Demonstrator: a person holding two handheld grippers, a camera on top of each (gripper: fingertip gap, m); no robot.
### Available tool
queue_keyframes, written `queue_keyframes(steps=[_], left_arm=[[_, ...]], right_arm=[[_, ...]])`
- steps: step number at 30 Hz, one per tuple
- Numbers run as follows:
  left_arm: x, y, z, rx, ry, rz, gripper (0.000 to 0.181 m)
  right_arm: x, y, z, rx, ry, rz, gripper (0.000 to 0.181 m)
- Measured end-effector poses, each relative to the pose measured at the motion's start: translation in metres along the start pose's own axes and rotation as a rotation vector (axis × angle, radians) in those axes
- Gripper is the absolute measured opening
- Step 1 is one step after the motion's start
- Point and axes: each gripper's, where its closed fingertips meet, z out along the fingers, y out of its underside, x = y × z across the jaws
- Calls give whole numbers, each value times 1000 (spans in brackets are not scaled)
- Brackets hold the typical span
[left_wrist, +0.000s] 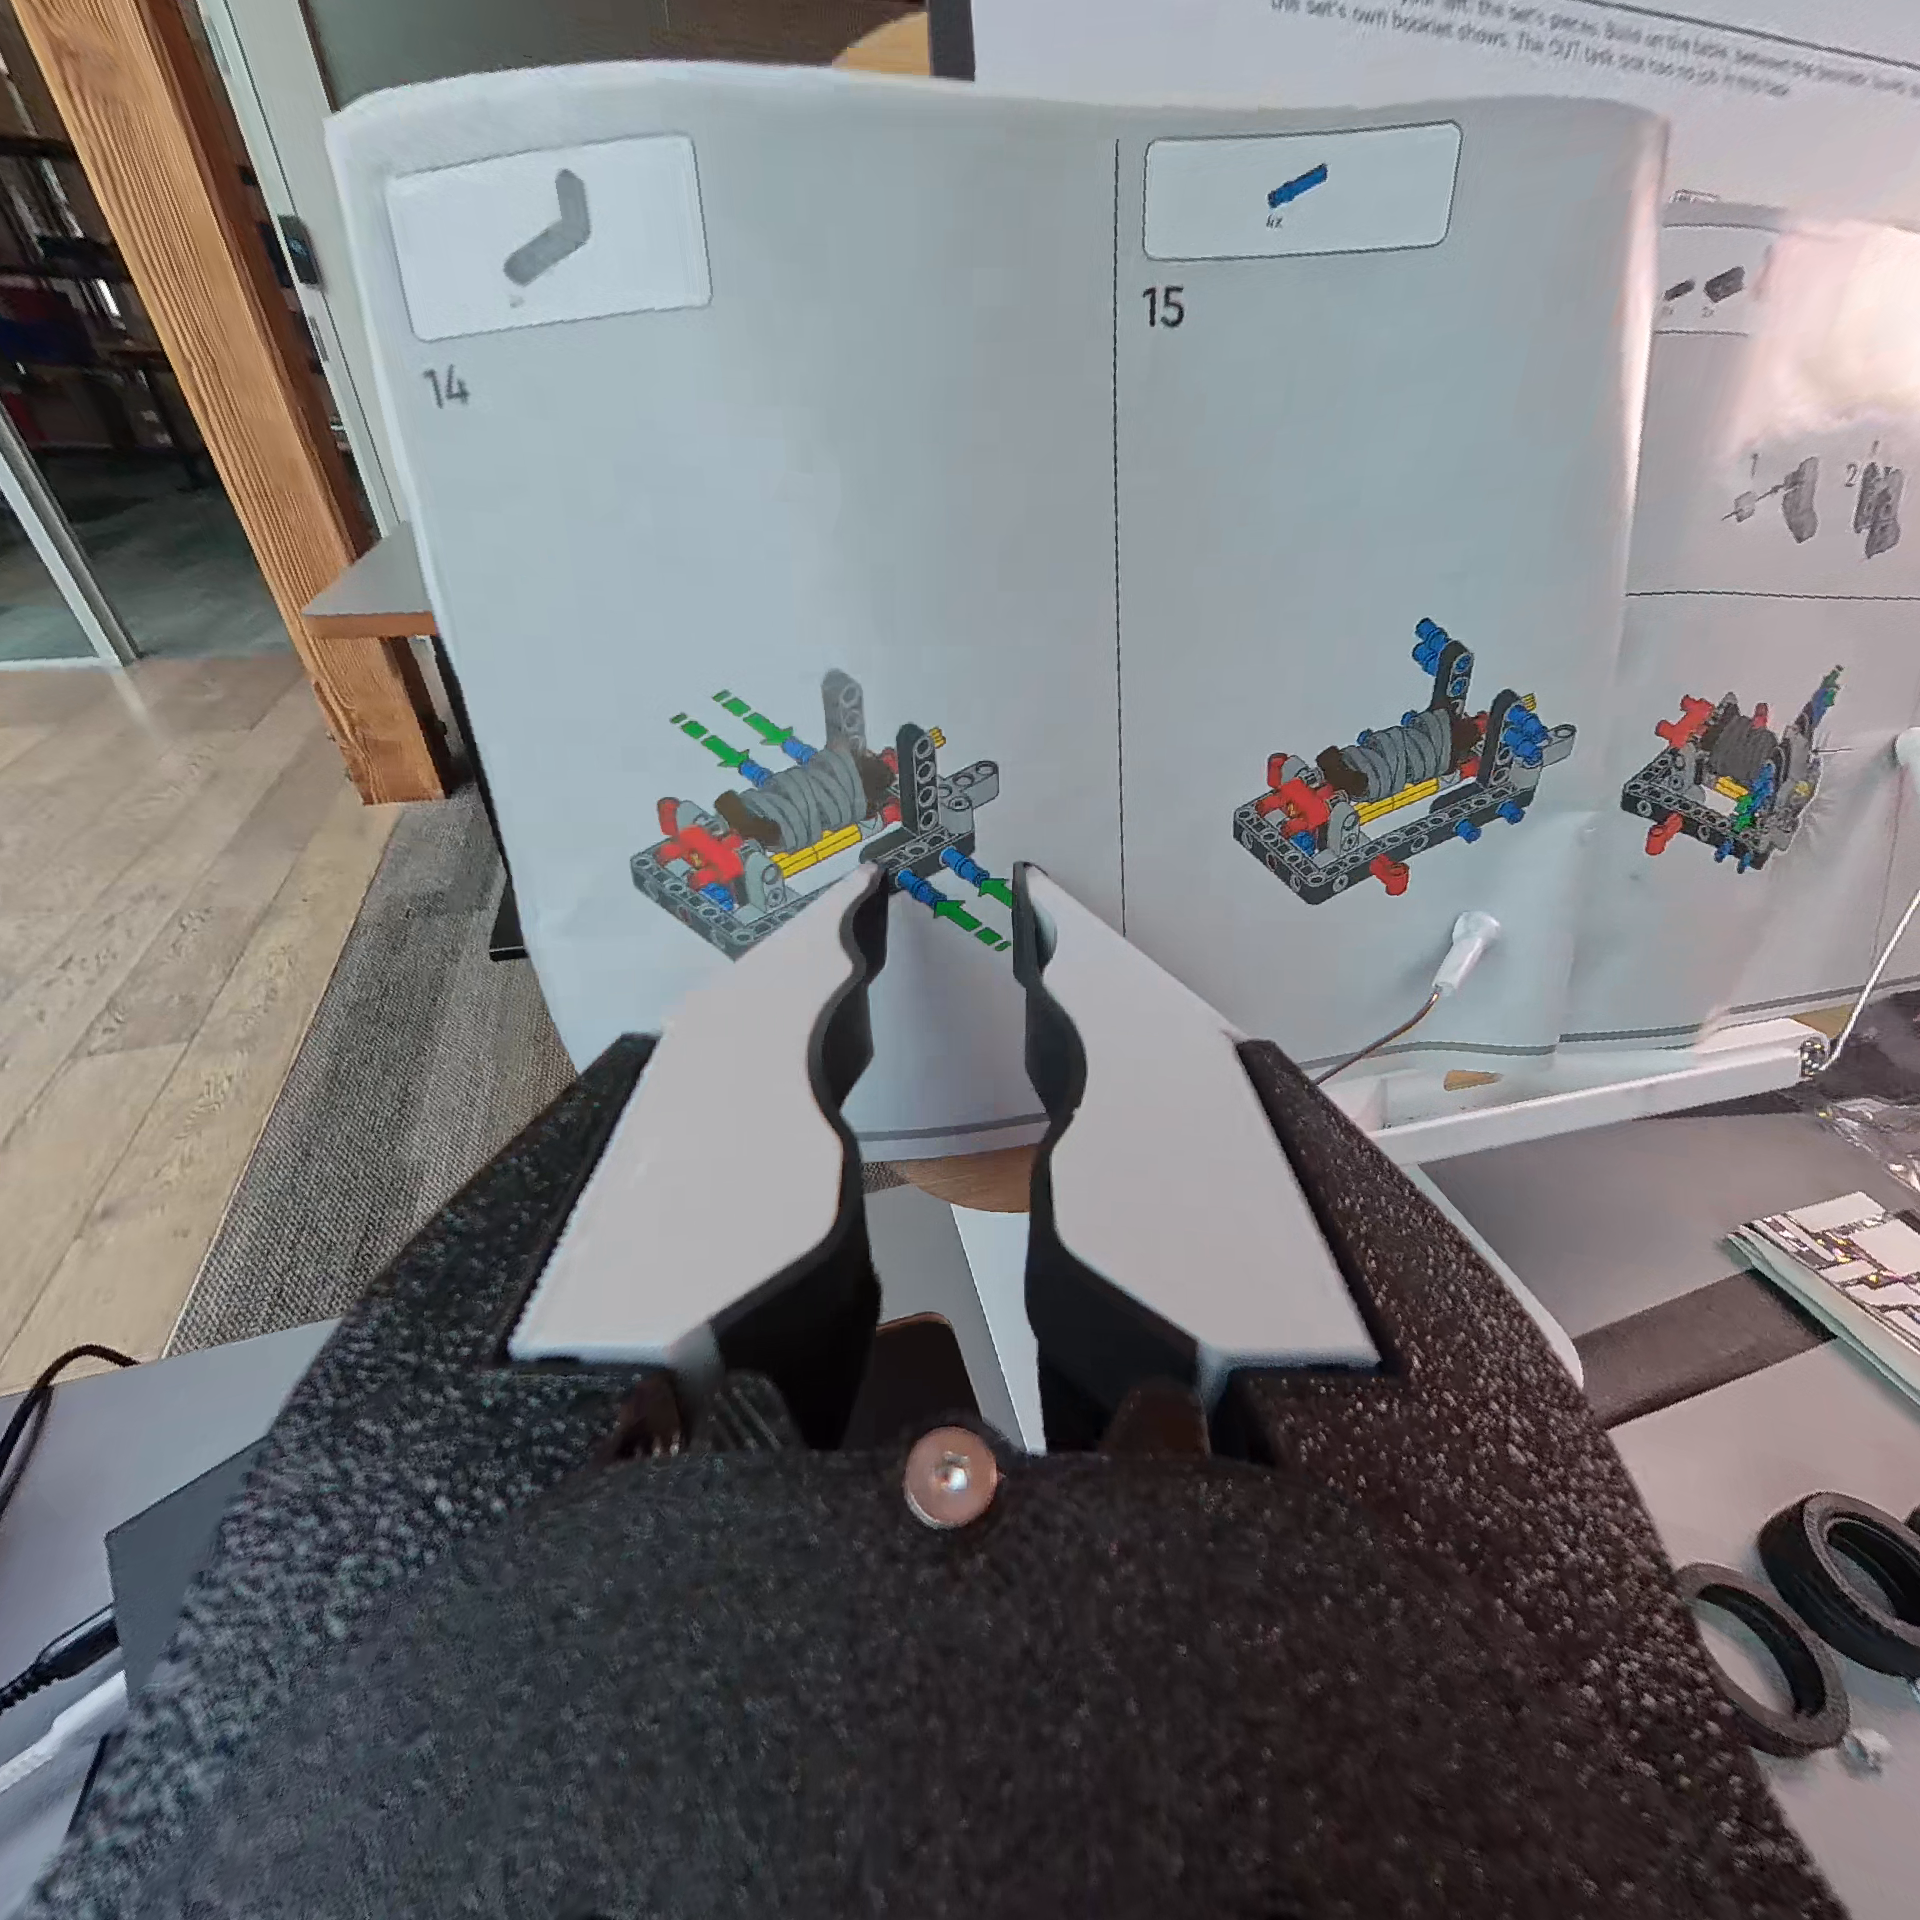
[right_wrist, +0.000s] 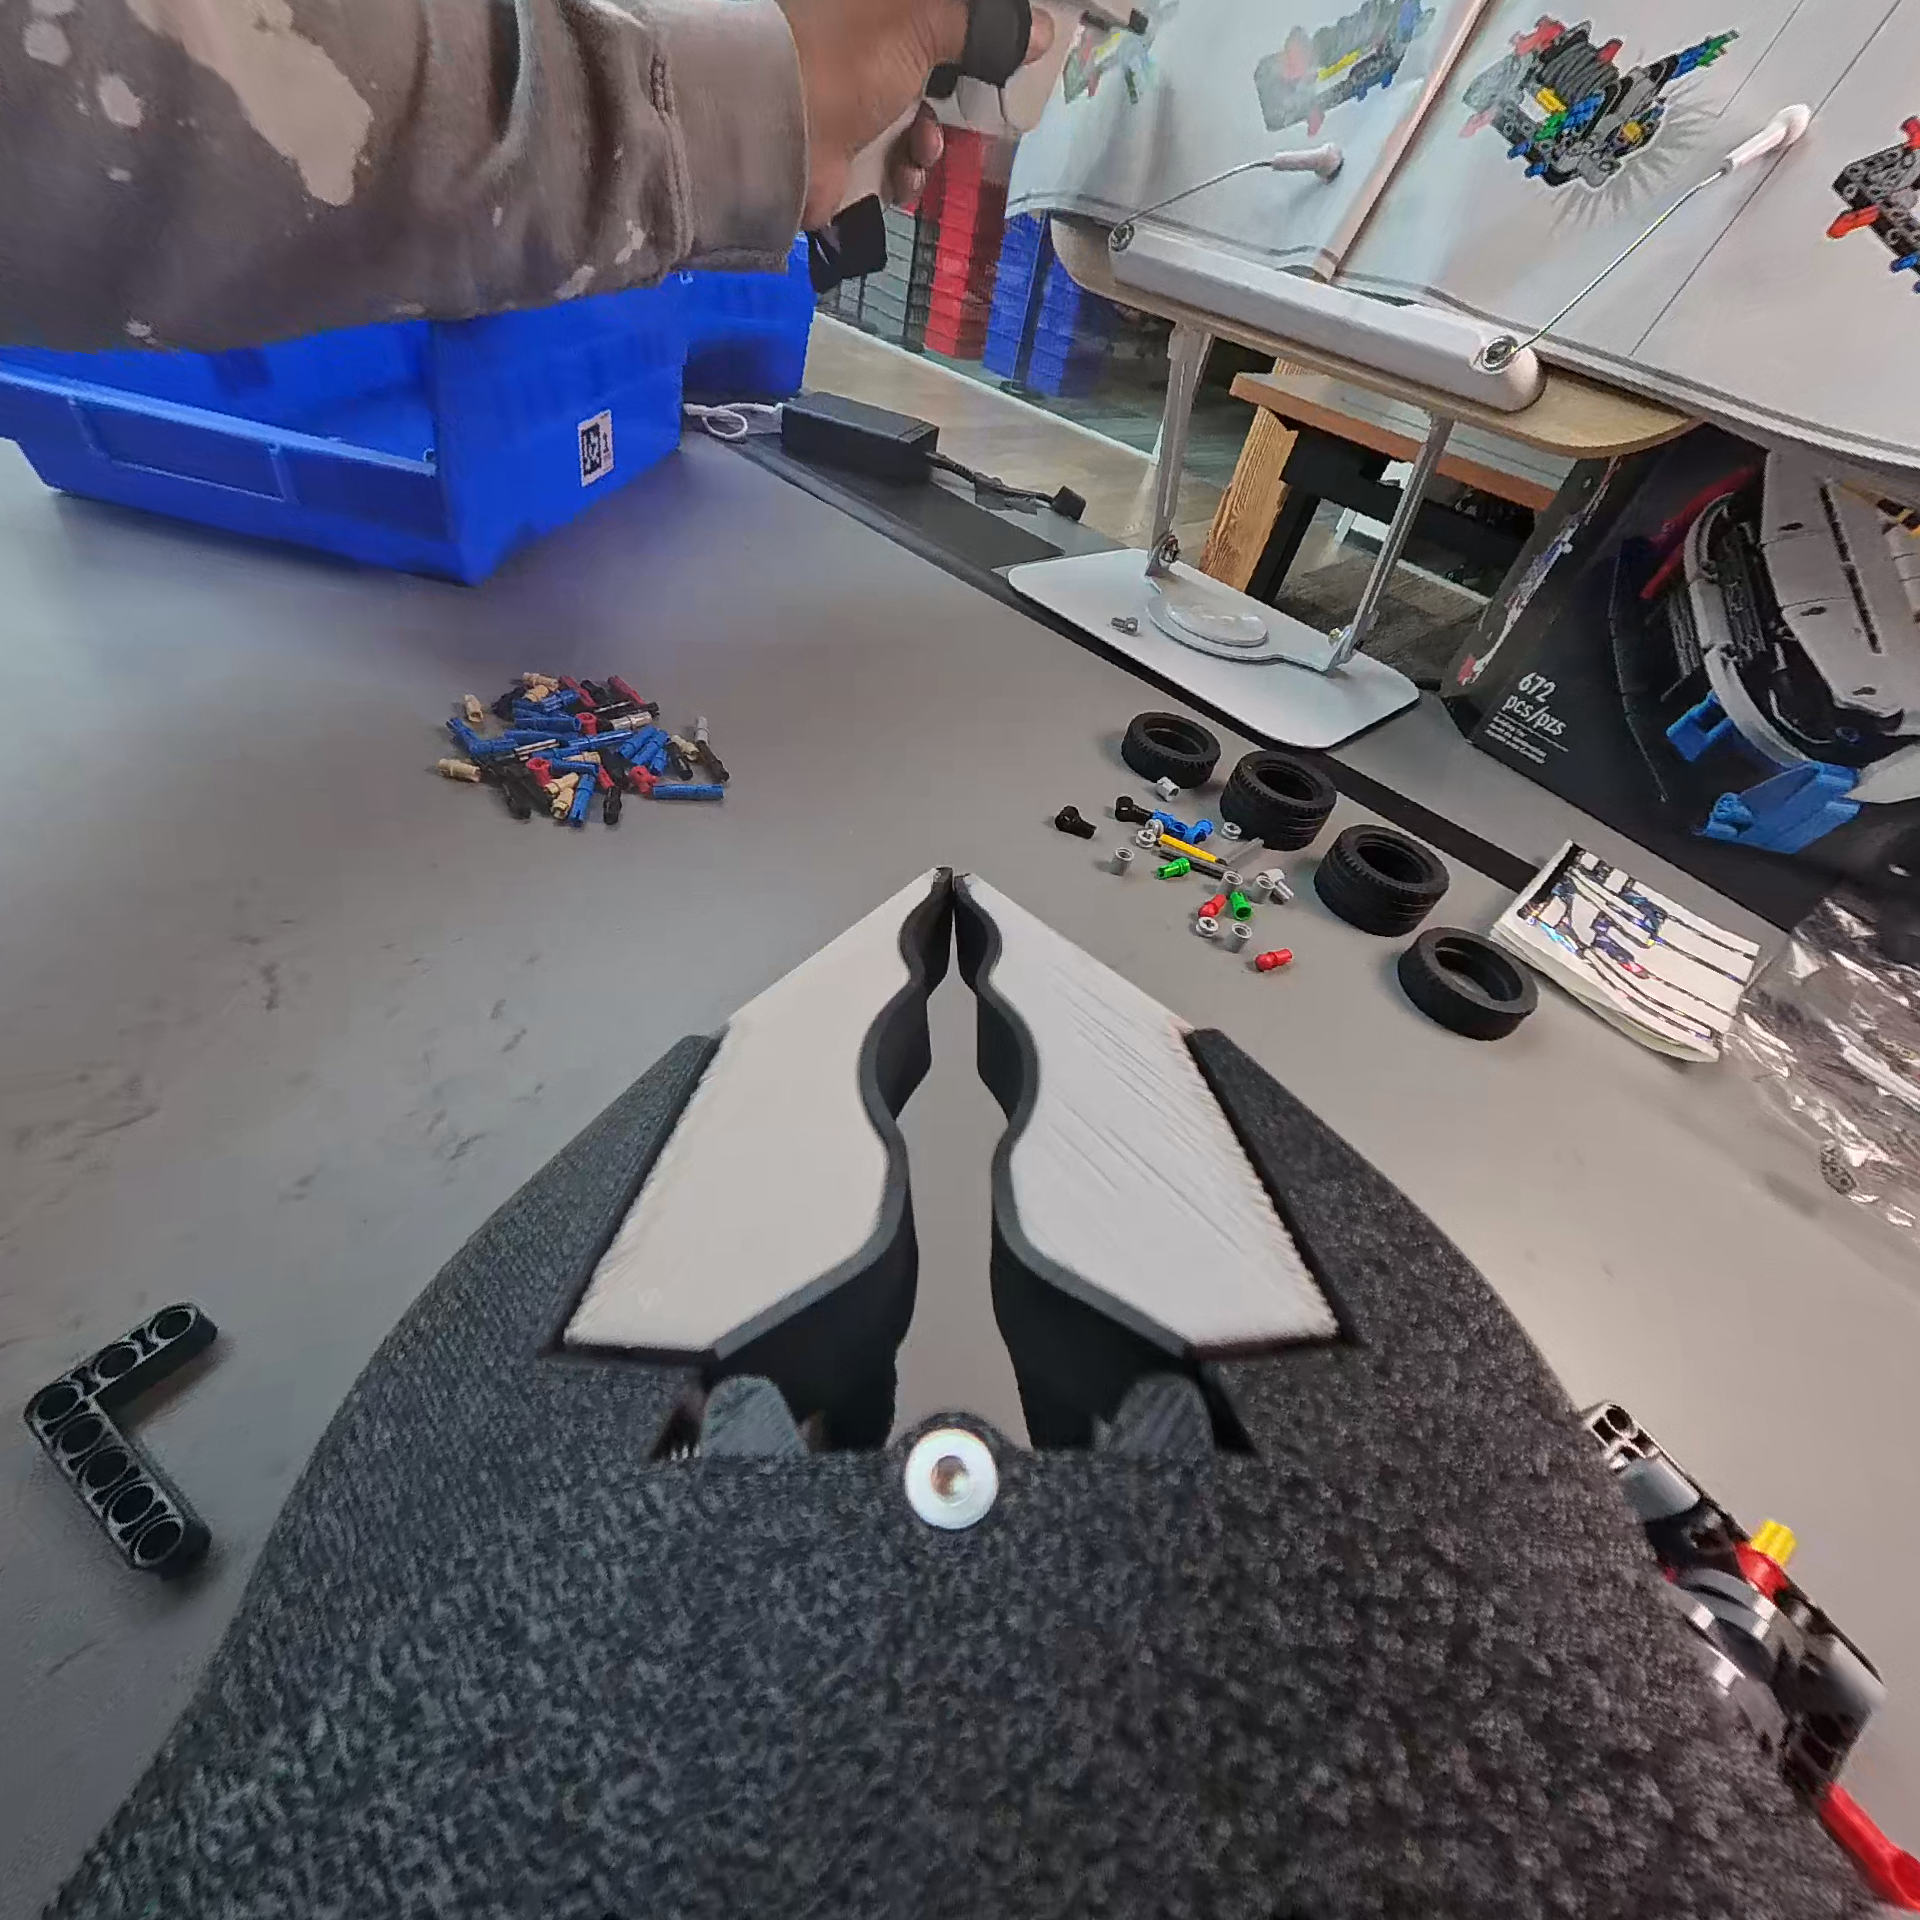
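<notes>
Fingers of the left gripper are standing parted with nothing between them, raised off the table and pointing straight at an instruction booklet that is curling upright on a white stand; whether the tips are touching the page cannot be told. Black tyres are lying low to that gripper's right, beside a folded sheet of stickers.

Fingers of the right gripper are pressing together at the tips, gripping nothing, hovering over the grey table. Nearest to it is a black L-shaped beam, lying flat to the lower left, well apart from the tips, its long arm running away and to the upper left, its short arm turning right. Ahead and left of the tips, a heap of small pins in blue, black, tan and red is sitting loose on the table; ahead and right, a scatter of little coloured connectors is lying just beside four tyres.

A blue bin is standing at the far left; its contents are hidden by its wall and by a person's sleeve reaching over it. A partly built model is showing at the right edge, close beside the gripper's body; a printed box is standing behind the stand.
</notes>
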Motion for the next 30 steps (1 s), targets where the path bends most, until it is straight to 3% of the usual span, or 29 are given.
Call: queue_keyframes(steps=[5,9,15,18,21,23,26,30], left_arm=[[23,-8,-8,12,84,21,10],[76,10,-12,-67,343,45,28],[89,54,2,-216,294,331,28],[85,53,5,-211,260,346,5],[75,44,4,-152,214,235,3],[53,38,2,-116,169,38,1],[26,48,-4,-125,153,-358,2],[22,66,-18,-187,168,-618,6]], right_arm=[[1,0,0,1,1,8,0],[1,0,0,1,2,3,0],[0,1,-1,-4,3,-1,0],[2,2,-3,-6,9,-1,0],[5,2,-4,-4,16,8,0],[6,2,-5,1,16,19,0],[6,2,-5,0,12,24,0],[5,2,-4,-4,7,14,0]])
